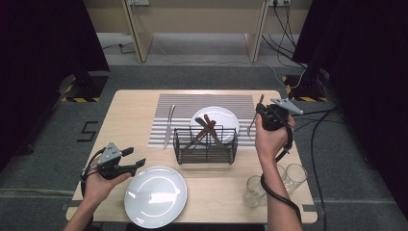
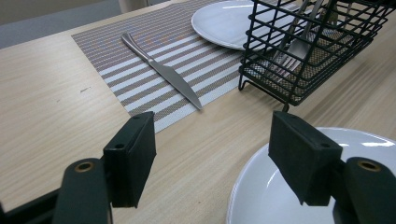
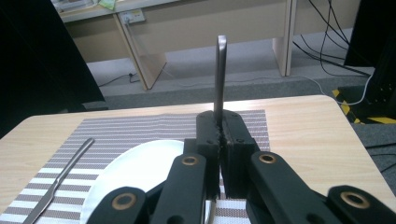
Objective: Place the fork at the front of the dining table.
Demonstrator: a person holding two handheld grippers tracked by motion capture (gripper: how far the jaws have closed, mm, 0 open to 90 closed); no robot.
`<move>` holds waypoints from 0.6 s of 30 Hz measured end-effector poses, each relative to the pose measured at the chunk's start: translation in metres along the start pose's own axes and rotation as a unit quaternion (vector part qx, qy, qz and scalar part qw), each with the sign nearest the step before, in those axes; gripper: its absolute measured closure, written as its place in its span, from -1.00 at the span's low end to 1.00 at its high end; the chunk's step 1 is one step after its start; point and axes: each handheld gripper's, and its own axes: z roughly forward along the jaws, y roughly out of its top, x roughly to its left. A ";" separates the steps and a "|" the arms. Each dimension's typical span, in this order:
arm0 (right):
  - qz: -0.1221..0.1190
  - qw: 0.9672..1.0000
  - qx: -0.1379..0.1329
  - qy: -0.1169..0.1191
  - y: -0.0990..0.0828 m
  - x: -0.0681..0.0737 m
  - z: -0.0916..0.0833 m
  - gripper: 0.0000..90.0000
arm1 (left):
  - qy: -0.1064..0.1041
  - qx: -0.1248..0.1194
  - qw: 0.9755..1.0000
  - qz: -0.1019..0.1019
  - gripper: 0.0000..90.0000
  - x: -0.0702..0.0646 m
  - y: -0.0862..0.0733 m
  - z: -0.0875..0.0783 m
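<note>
My right gripper is clamped tight on a fork. The fork is thin, silver and shiny. In the high view its prongs hang down and to the left of my hand, in the air above the right edge of the striped mat. In the right gripper view its handle sticks straight up out of the black jaws, which are squeezed together on it.

My left gripper holds nothing. Its jaws stand wide apart over the near left part of the table, just beside the front plate.

A black wire basket sits in the middle of the table, between the two plates. It has more cutlery leaning inside it. It stands just left of the fork's prongs and close to them. The back plate lies on the mat behind the basket. A silver knife lies flat on the left side of the mat. Two clear glasses stand near the front right corner, close to my right arm.
</note>
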 end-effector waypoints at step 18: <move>0.003 1.000 0.018 -0.009 -0.006 -0.005 0.011 0.94 | -0.001 0.001 1.000 0.000 -0.30 0.000 0.000 0.000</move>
